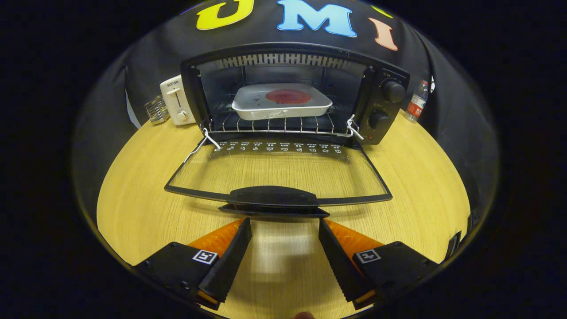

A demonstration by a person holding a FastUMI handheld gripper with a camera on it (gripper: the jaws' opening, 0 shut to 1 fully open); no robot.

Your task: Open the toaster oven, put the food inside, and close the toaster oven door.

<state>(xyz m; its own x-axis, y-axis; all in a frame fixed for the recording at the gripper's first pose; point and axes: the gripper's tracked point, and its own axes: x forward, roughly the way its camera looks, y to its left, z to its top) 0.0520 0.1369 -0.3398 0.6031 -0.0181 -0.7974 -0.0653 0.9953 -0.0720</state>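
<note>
Wooden tabletop (pixel 146 195) against dark booth cloth, bearing toaster oven (pixel 292 95) with glass door (pixel 279 170) folded fully down, flat and level, leaving cavity unobstructed. White tray (pixel 280 103) with round red food (pixel 288 96) seated on wire rack (pixel 274 126) inside, set back from rack's front edge, presumably so the door can swing shut without fouling. Gripper (pixel 285 221) spread wide, grasping nothing, fingertips just short of door handle (pixel 272 197) and bracketing it, apparently lined up for lifting. Tray shallow, rectangular, rounded corners, slightly askew. Loading judged done; closing not yet done. White toaster (pixel 176 101) and bottle (pixel 416 104) flanking oven.
</note>
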